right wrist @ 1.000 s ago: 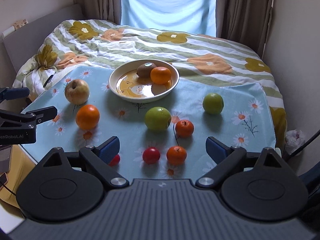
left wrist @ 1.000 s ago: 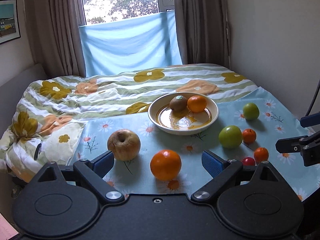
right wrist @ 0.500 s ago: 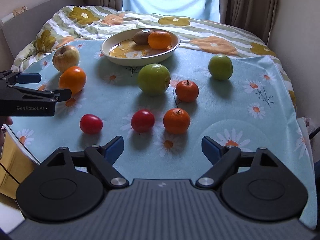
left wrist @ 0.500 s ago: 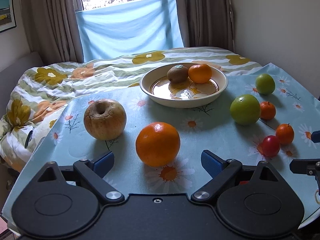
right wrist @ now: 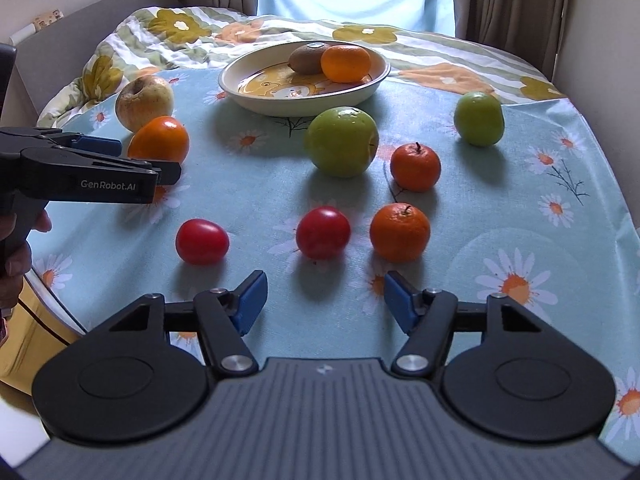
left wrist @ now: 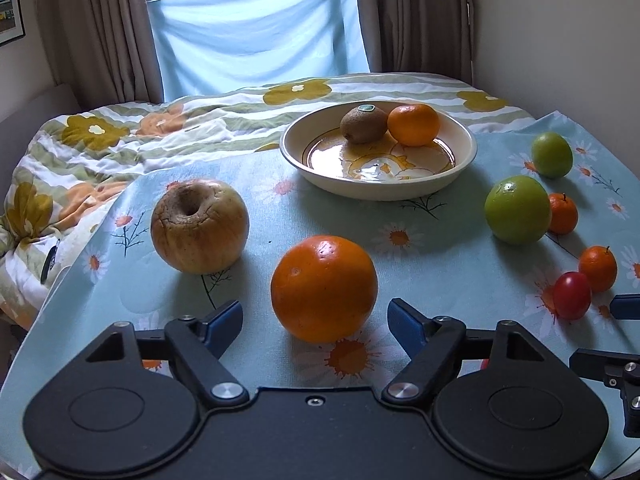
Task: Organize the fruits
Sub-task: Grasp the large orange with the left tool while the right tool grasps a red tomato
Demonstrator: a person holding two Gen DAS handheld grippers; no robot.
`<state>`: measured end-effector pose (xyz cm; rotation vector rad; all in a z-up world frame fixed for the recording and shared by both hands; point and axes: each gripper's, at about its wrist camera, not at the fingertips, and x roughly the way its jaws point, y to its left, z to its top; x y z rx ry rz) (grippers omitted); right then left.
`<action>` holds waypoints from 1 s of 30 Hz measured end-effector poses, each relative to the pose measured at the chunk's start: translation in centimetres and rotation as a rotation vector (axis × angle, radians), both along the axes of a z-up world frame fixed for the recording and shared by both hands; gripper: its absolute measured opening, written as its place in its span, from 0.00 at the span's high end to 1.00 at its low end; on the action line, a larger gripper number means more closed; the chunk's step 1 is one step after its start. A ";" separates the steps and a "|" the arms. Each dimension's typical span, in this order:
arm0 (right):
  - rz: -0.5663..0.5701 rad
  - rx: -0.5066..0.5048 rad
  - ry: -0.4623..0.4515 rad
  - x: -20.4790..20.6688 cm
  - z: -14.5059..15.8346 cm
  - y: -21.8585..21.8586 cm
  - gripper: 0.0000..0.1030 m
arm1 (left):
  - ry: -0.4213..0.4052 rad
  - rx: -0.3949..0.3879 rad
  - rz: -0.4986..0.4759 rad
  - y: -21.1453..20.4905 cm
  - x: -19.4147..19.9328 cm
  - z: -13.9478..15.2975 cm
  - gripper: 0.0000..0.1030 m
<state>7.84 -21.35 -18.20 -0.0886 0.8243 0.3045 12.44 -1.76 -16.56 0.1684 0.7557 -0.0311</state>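
Observation:
A cream bowl [left wrist: 460, 160] [right wrist: 376, 80] holds a kiwi [left wrist: 363, 124] and a mandarin [left wrist: 414, 124]. On the daisy cloth lie a brown apple [left wrist: 199, 225], a big orange [left wrist: 324, 288] [right wrist: 159, 139], two green apples [right wrist: 341, 142] [right wrist: 479, 119], two small mandarins [right wrist: 415, 167] [right wrist: 399, 232] and two red tomatoes [right wrist: 323, 232] [right wrist: 202, 241]. My left gripper [left wrist: 316, 322] is open, its fingers either side of the big orange, just short of it. My right gripper [right wrist: 322, 300] is open and empty, just before the middle tomato.
The daisy cloth [right wrist: 520, 208] covers a table whose edge runs along the left and right. A flowered quilt [left wrist: 120, 140] lies on the bed behind it. Curtains and a window stand at the back, a wall at the right.
Both grippers have come lower and closer to the fruit. The big orange now sits between my left fingers; the tomatoes and mandarins are nearer my right fingers.

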 end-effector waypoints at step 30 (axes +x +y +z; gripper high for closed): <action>-0.040 0.037 0.028 2.4 0.0 1.0 0.33 | 0.088 -0.098 -0.016 1.0 2.0 0.1 0.40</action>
